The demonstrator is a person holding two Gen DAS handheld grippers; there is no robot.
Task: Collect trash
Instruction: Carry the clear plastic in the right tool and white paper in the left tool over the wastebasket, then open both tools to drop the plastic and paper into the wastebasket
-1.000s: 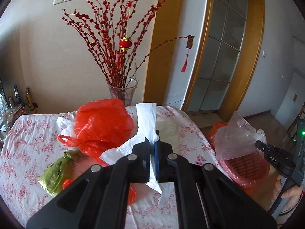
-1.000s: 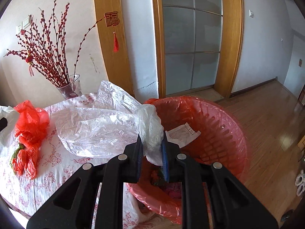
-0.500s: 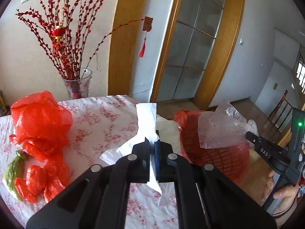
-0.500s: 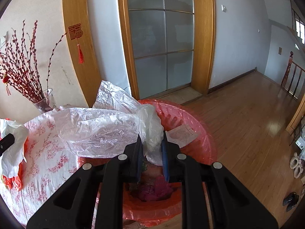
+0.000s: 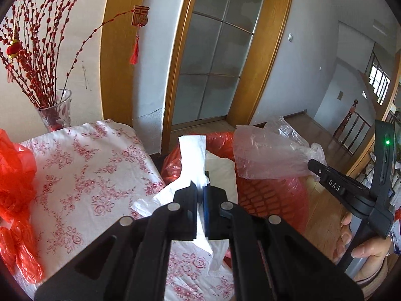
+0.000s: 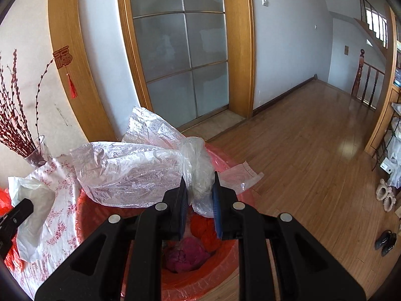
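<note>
While the left gripper (image 5: 200, 195) pinches a white plastic bag (image 5: 193, 155) between closed jaws, the bag hangs right at the table (image 5: 82, 165) edge, partly over the flowered cloth and partly over the rim of the red-lined trash basket (image 5: 273, 195). The basket stands on the floor just beside the table's corner, its liner touching the hanging cloth. The right gripper (image 6: 199, 195) has its jaws clamped on the bunched neck of a clear crinkled bag (image 6: 130, 170), which spreads above the basket's mouth toward the table. Inside the basket (image 6: 100, 220) lie red and dark pink scraps, and a paper slip (image 6: 238, 173) rests on the far rim. In the left wrist view, a hand (image 5: 363, 245) grips the right tool's handle at the lower right. Red plastic bags (image 5: 15, 175) sit along the table's left edge, well apart from the basket, and a glass vase of red-berried branches (image 5: 55, 110) stands at the table's far side by the wall. Beyond the basket the wooden floor (image 6: 313, 150) lies open toward the frosted glass door (image 6: 180, 57) and a stair railing (image 6: 366, 75); slippers and shoes sit by shelving at the right.
</note>
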